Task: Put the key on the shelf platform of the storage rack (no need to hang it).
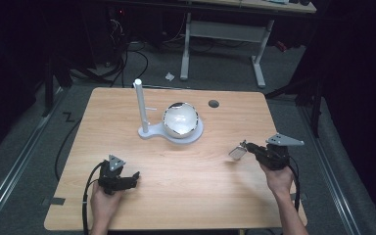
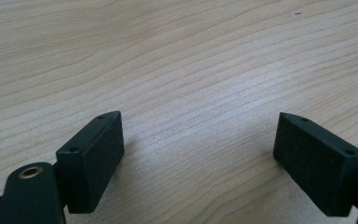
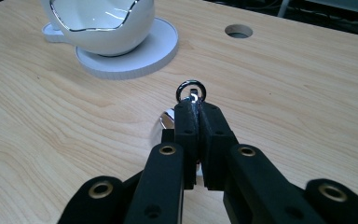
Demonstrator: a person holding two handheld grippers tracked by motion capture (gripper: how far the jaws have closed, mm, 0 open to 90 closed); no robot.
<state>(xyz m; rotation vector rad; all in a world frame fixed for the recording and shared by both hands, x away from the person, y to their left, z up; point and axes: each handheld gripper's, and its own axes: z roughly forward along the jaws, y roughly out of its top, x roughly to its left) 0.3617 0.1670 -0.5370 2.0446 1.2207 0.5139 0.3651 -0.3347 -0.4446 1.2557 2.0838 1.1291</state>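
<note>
**Right gripper view catches a small metal piece pinched above the table**

Right gripper view shows the right gripper clenched on a small shiny metal piece, its ring poking out past the closed jaws and a polished disc-like part hanging below them, clear of the wooden table. High view places that gripper at the table's right side, the piece carried out toward the middle. The left gripper rests near the front left edge, jaws released and wide apart with nothing between them but bare wood.

Judging from the thin hold, the piece could twist or slip from the pads if swung quickly, and a low approach might knock the white egg-shaped bowl off its round white base, which also carries an upright white post just beside the bowl.

Beyond lies pale wood grain with a round cable hole near the far edge. Grey floor, trailing cables and a second desk's white legs fill the dim room behind.
</note>
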